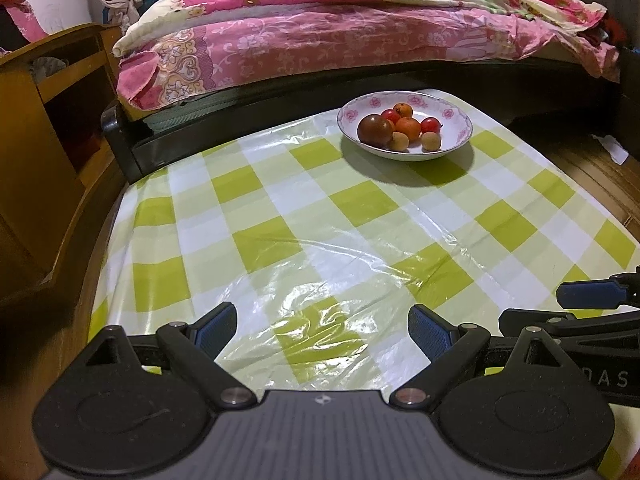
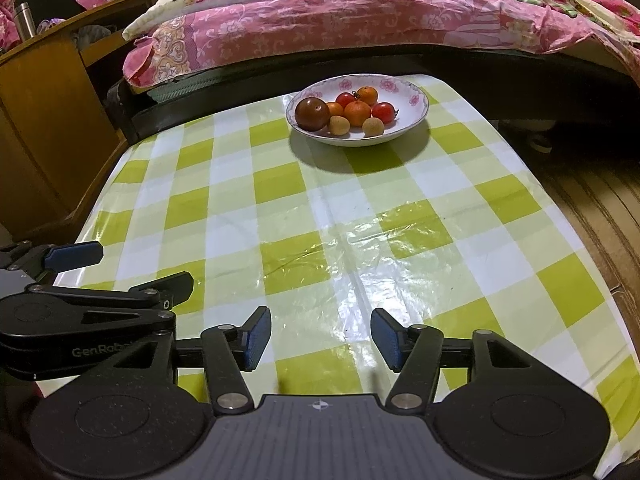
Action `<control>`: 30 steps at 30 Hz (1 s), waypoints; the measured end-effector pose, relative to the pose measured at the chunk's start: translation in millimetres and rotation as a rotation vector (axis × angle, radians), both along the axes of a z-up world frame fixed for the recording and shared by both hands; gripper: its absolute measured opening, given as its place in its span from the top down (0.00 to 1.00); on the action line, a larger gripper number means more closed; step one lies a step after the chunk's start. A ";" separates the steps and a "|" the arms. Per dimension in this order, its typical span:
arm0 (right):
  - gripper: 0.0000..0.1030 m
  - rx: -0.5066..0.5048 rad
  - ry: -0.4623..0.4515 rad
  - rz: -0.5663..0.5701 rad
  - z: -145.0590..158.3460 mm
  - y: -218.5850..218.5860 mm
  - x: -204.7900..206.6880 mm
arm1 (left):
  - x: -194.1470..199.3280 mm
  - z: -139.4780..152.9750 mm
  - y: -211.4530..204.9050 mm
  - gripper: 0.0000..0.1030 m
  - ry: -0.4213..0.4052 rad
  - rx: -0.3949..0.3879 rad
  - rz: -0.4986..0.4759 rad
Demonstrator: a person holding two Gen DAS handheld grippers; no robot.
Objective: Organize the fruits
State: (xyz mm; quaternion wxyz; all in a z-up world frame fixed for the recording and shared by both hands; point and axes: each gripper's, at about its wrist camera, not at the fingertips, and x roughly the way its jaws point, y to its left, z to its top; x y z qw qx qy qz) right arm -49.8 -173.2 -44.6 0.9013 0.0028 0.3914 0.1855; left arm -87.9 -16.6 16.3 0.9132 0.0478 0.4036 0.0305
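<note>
Both the left gripper [image 1: 322, 330] and right gripper [image 2: 321, 338] gape wide, empty, over glossy, wrinkled checked plastic tablecloth [image 2: 360, 240]; round smooth fruits [image 2: 356, 114] fill a floral-rimmed ceramic bowl [image 2: 416, 114].

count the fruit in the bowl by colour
In the white floral-rimmed ceramic bowl:
dark brownish-red round fruit: 1
orange round citrus fruits: 3
small red round tomatoes: 2
small tan round fruits: 2
Total: 8

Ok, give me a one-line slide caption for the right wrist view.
Open right gripper low over the checked tablecloth, facing the fruit bowl at the far edge.
</note>
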 end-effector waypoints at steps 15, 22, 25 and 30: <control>0.48 -0.004 0.009 0.009 -2.9 2.3 -3.4 | -5.2 -0.6 0.8 0.04 0.001 0.009 0.006; 0.48 0.000 0.011 0.013 -3.0 2.5 -3.5 | -7.3 0.0 0.5 0.04 -0.001 0.015 0.014; 0.47 -0.001 0.012 0.014 -3.3 3.0 -3.6 | -7.9 0.5 0.6 0.04 -0.003 0.017 0.017; 0.46 0.002 0.009 0.012 -2.9 3.0 -4.0 | -10.6 3.3 1.1 0.04 -0.025 0.023 0.024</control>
